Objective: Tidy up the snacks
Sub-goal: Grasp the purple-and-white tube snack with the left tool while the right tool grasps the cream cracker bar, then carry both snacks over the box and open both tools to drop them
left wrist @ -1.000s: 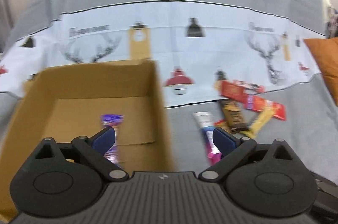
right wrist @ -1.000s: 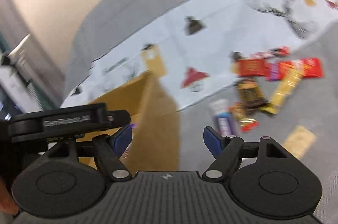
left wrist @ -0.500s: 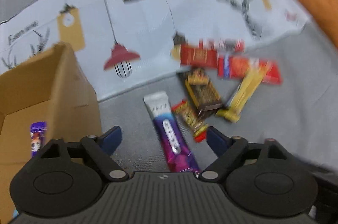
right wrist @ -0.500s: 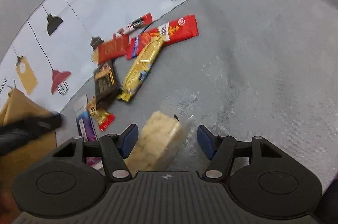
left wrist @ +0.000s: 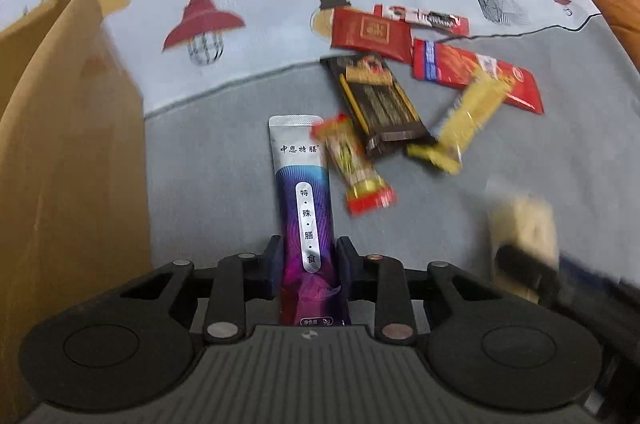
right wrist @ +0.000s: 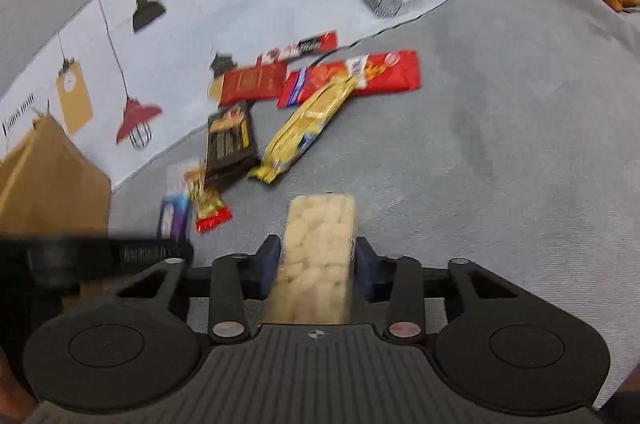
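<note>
We are closing our left gripper (left wrist: 307, 266) on the purple sachet (left wrist: 305, 208) and our right gripper (right wrist: 316, 266) on the puffed-rice bar (right wrist: 318, 252), both pointing lengthwise away along the fingers.

Left gripper (left wrist: 308, 270): matte black body, ribbed grey deck with small crosshair mark, two round side housings, silver pivot screws, dark blue finger pads (left wrist: 273, 264). Right gripper (right wrist: 316, 266): identical build.

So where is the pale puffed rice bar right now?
In the right wrist view, the pale puffed rice bar lies low centre between the right gripper's fingers, below the yellow wrapper.
</note>
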Demonstrator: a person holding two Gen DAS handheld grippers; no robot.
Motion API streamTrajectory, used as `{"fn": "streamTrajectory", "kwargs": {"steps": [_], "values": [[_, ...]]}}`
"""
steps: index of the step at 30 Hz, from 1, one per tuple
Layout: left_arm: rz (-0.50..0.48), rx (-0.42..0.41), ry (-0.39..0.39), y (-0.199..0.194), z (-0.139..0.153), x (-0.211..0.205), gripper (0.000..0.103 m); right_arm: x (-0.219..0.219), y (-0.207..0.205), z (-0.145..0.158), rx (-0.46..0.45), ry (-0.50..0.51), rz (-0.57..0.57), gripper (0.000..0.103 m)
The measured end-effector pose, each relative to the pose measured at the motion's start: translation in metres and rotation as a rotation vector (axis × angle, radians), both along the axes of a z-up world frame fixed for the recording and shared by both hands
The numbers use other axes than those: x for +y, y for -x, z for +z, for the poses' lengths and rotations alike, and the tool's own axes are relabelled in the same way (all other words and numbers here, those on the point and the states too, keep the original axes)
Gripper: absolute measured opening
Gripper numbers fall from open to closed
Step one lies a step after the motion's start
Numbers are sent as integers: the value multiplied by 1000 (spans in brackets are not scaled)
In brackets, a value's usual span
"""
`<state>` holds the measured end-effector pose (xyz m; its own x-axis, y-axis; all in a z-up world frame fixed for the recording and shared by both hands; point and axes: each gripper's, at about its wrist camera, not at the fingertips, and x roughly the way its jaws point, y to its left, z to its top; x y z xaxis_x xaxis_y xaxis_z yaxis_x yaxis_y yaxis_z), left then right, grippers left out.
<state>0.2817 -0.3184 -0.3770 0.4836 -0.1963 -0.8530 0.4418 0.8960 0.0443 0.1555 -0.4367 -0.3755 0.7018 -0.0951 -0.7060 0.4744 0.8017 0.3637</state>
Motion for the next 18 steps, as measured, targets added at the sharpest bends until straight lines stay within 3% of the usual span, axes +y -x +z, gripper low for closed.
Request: {"fn": "streamTrajectory", "kwargs": {"steps": [3, 6, 7, 9, 10, 12, 13, 15, 18], "values": [[-5, 14, 3, 28, -1, 7, 31, -2, 7, 7, -30, 18, 7, 39], [-21, -29, -29, 43, -3, 9, 33, 5, 7, 8, -16, 63, 55, 39], [-13, -24, -22, 42, -3, 10, 38, 7, 6, 6, -1, 67, 67, 39], [33, 0, -8, 33, -4, 12, 59, 8, 3, 0, 42, 71, 69, 44], [46, 19, -1, 27, -6, 12, 63, 8, 2, -4, 63, 58, 72, 45], [36, 22, 15, 20, -4, 10, 52, 9, 1, -6, 60, 59, 61, 47], [8, 18, 16, 18, -2, 7, 29, 12, -1, -7, 66, 71, 62, 48], [-38, 25, 0, 18, 2, -1, 23, 19, -5, -8, 70, 106, 71, 40], [-30, 68, 35, 21, 9, 2, 22, 19, -6, -8, 44, 86, 48, 39]]}}
